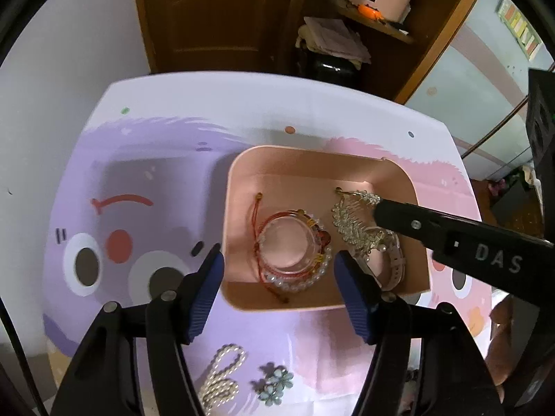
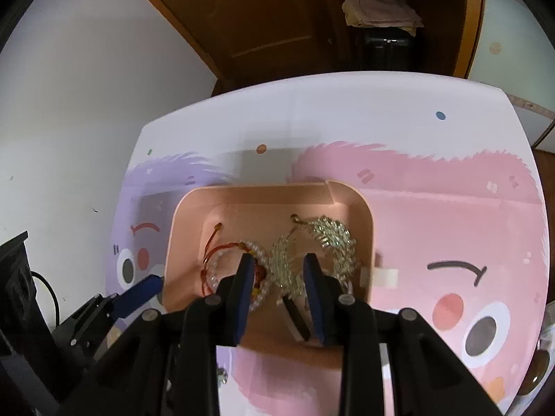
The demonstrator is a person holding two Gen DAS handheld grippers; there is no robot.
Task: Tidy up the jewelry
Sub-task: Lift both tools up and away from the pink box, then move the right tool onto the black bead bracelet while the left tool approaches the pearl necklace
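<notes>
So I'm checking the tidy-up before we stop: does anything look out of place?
Yes. A pearl necklace and blue flower earrings lie on the table mat, outside the pink tray. Inside it, the bracelets, rhinestone hair comb and pale watch overlap in a heap.

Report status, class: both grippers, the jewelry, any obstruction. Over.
Left gripper open, hovering at pink tray. Right gripper open over rhinestone comb in tray. Pearl necklace, blue flower earrings outside. Nothing blocking.
</notes>
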